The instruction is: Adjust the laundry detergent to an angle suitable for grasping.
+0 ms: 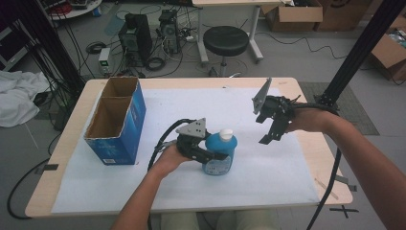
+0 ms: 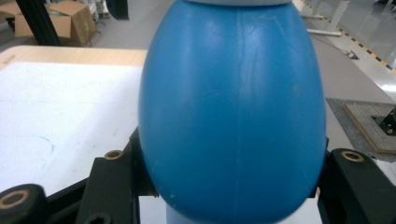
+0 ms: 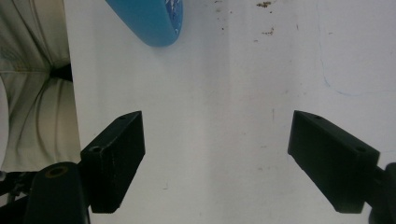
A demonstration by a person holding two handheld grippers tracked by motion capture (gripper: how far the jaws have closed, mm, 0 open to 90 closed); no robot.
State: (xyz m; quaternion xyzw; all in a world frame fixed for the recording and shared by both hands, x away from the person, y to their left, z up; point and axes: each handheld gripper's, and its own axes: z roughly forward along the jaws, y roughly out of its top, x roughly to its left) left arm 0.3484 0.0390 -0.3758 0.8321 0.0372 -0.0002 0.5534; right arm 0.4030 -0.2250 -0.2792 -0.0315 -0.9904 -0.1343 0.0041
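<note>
A blue bottle (image 1: 221, 154) with a white cap stands upright on the white sheet near the table's middle. My left gripper (image 1: 210, 154) is shut on the bottle's body from the left side. In the left gripper view the bottle (image 2: 233, 107) bulges between both black jaws, which press on its sides. My right gripper (image 1: 274, 128) hangs above the sheet to the right of the bottle, its jaws wide apart with nothing between them. The right gripper view looks down between those jaws (image 3: 217, 163) at bare white sheet, with the bottle's base (image 3: 149, 18) at the top left.
An open blue cardboard box (image 1: 116, 120) with two compartments stands at the table's left. The white sheet (image 1: 268, 177) covers most of the wooden table (image 1: 52, 167). A black stool (image 1: 225, 40), computer towers and cartons sit on the floor beyond.
</note>
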